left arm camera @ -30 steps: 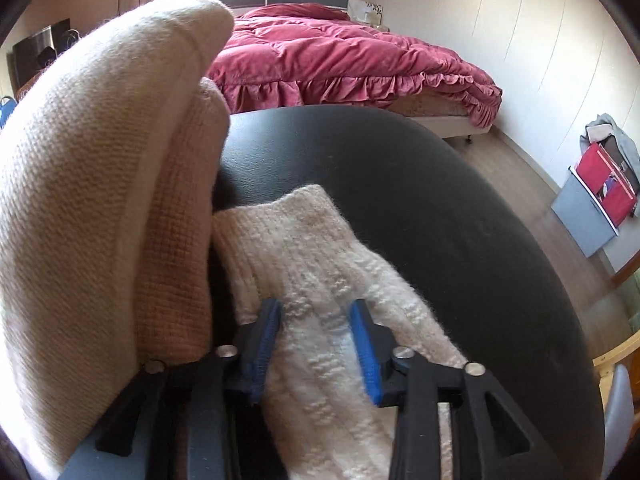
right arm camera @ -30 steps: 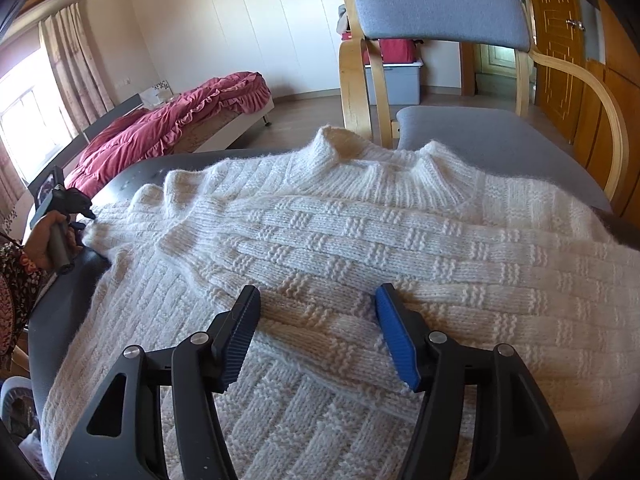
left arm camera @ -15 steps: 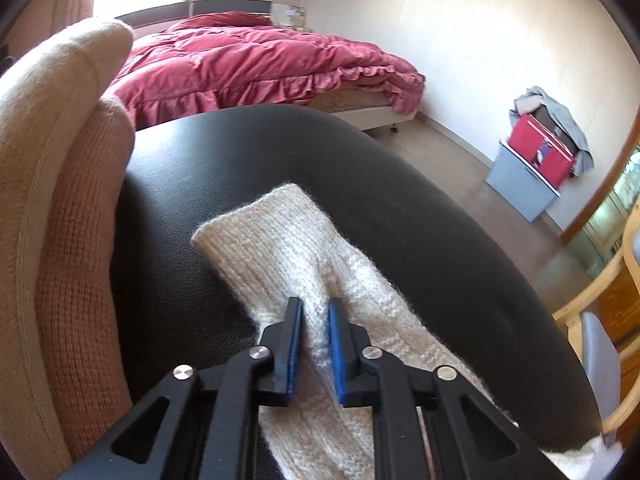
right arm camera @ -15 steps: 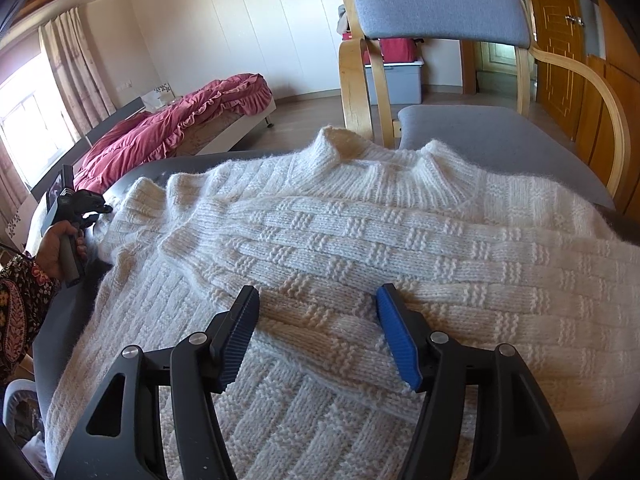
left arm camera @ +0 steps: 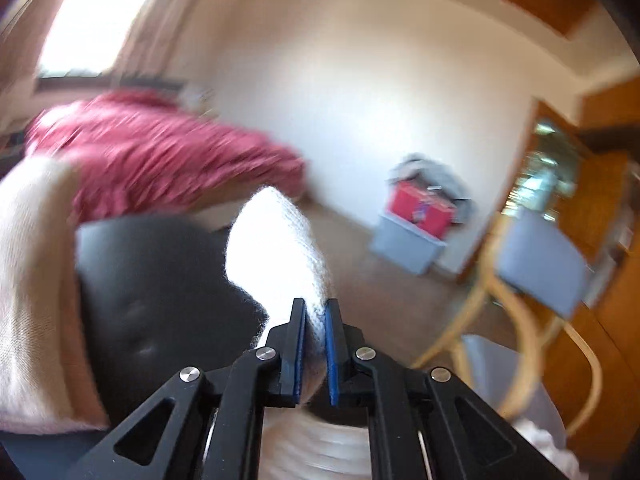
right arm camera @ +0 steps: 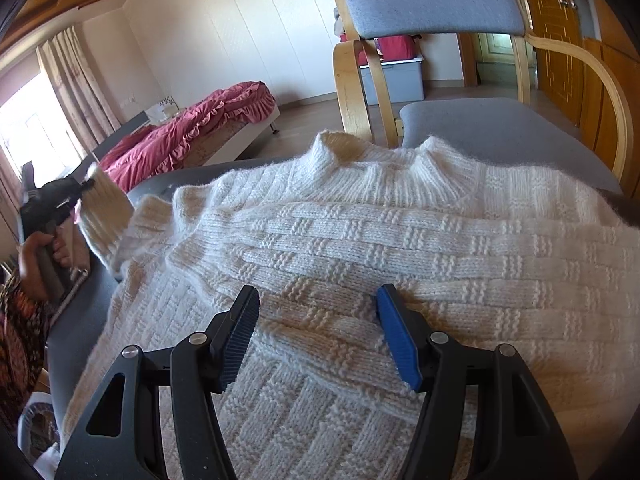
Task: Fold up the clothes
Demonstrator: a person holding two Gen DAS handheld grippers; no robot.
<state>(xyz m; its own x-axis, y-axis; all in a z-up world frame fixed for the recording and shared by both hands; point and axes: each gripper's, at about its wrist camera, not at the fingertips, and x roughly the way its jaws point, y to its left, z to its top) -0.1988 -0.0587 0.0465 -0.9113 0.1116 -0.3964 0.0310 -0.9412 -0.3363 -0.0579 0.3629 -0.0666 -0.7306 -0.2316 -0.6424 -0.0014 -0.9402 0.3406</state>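
Left wrist view: left gripper (left arm camera: 316,320) is clamped on the sweater's sleeve cuff (left arm camera: 272,248), lifted at frame centre. Right wrist view: right gripper (right arm camera: 316,332) has fingers apart over the cream sweater (right arm camera: 400,248) filling mid-frame on a black surface (right arm camera: 80,320).

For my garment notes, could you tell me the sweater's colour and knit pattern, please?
The sweater is cream-white, in a basket-weave knit; the right wrist view shows it best.

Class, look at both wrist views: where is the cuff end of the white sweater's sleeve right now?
The sleeve cuff is pinched in the left gripper, lifted above the black seat; in the right wrist view it hangs at far left, beside the sweater.
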